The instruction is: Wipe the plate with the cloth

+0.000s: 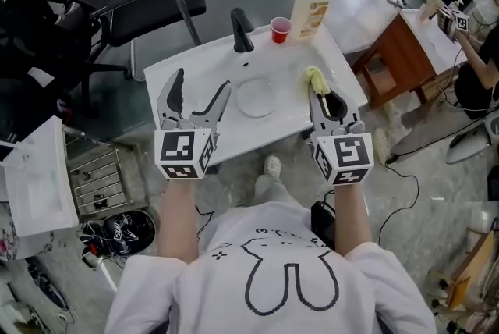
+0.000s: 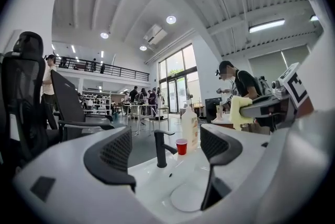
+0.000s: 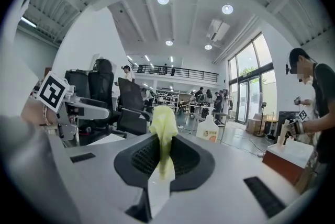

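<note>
Right claw (image 1: 322, 94) is clamped on the yellow cloth (image 3: 163, 129), which sticks up from between its closed jaws. I hold it over the right side of the white tabletop (image 1: 175, 71), just right of the plate (image 1: 256, 98) and not touching it. Left claw (image 1: 201, 83) has its jaws wide apart with nothing between them, left of the plate. I see the plate lying flat near the middle, with a black faucet (image 1: 242, 30), a red cup (image 1: 281, 30) and a bottle (image 1: 310, 8) along the far edge.
</note>
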The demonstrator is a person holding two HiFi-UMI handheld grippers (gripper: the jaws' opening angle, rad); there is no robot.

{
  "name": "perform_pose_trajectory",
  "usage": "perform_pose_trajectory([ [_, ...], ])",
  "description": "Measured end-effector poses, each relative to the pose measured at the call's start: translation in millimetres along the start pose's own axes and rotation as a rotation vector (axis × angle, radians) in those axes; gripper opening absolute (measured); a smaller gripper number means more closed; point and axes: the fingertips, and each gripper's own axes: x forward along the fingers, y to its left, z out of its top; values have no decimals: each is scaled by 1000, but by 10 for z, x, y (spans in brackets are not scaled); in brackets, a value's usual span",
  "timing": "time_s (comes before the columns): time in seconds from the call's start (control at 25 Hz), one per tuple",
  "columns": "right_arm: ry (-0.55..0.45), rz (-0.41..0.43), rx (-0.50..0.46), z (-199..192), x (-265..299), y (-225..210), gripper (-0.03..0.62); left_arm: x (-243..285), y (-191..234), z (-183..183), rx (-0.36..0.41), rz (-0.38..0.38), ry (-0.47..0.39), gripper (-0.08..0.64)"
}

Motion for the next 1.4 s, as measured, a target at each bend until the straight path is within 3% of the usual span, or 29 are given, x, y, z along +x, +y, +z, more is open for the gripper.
perform_pose_trajectory([
  [0.36, 38, 148, -9, -137, 949, -458, 51, 660, 264, -135, -26, 141, 51, 412],
  [0.72, 230, 333, -19, -832, 1654, -420, 51, 1053, 439, -689, -125, 233, 172, 411],
  [1.04, 426, 453, 7, -1578, 1878, -208, 51, 1168, 381, -1362, -217, 223, 332, 411],
  [1.4, 604, 491, 43, -2226, 1909, 31, 51, 1264, 282, -2076, -320, 139, 478, 411],
])
